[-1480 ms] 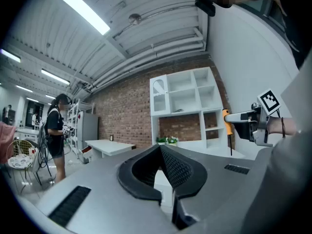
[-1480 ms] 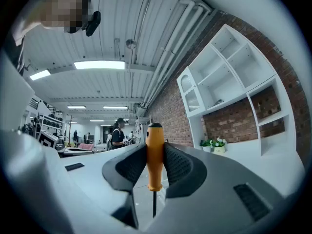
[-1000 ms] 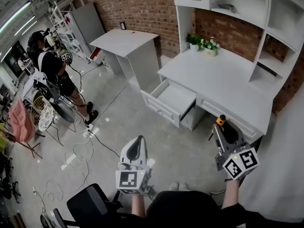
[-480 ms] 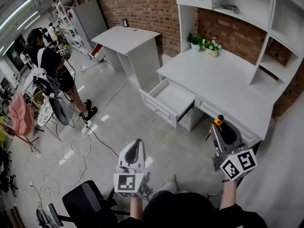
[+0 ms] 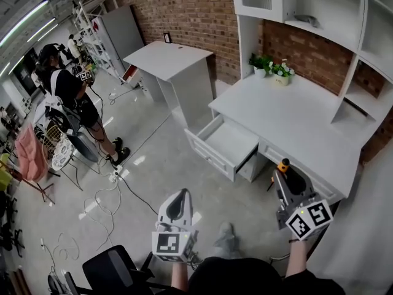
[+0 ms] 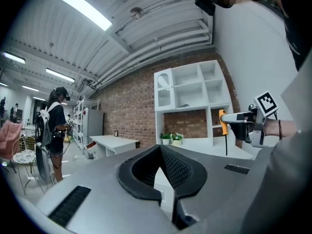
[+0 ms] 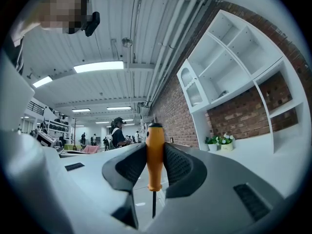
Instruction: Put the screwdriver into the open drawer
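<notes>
Screwdriver [image 7: 155, 155] handle smooth orange plastic; desk [image 5: 295, 115] matt white; wall [image 5: 184, 5] rough brick.

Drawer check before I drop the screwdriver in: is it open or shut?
Open: in the head view the drawer is pulled well out from the white desk, its inside showing from above.

The left gripper [image 5: 182, 194] and right gripper [image 5: 282, 176] are smooth grey shells. Each ends in black fingers [image 6: 181, 168] with ribbed pads, and each carries a white cube [image 5: 309, 219] printed with black square markers. The person wears a black top [image 5: 245, 276] and a pale shoe [image 5: 226, 231].
</notes>
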### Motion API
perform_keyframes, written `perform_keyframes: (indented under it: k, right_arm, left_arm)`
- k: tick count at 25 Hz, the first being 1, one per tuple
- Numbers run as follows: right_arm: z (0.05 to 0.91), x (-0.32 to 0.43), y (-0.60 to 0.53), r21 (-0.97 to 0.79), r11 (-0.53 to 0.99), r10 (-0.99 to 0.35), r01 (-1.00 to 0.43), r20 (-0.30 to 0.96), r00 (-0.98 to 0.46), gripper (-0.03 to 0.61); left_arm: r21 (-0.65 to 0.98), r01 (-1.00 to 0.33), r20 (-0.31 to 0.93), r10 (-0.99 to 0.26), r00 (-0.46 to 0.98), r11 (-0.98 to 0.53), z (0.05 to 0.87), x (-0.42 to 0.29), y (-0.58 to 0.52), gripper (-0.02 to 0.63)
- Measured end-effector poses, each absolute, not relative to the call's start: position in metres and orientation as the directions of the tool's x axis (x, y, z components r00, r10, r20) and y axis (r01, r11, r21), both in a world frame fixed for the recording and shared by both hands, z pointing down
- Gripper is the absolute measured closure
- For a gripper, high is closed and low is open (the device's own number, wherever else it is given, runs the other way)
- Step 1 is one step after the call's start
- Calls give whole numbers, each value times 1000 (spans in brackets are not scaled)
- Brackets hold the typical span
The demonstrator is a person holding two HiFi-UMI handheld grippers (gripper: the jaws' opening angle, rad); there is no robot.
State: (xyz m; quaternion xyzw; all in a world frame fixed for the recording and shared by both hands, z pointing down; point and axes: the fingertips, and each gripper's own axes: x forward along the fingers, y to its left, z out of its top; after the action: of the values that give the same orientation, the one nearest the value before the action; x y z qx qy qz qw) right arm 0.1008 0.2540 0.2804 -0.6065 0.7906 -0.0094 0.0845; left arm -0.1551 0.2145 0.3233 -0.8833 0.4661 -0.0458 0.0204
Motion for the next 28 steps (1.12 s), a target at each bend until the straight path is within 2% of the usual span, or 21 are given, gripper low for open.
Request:
perform_keyframes:
  k: [18,28]
  right_arm:
    - [289,98,103,-88,264,-964,-961,-47,-260,469]
    - [311,96,58,-81,248,-968,-965,24,-250,469]
  left_arm:
    - [-5,-780,71,-778,624,-626,339,-131,55,604]
    - [23,-731,108,-725,680,-682,360,-109,9,606]
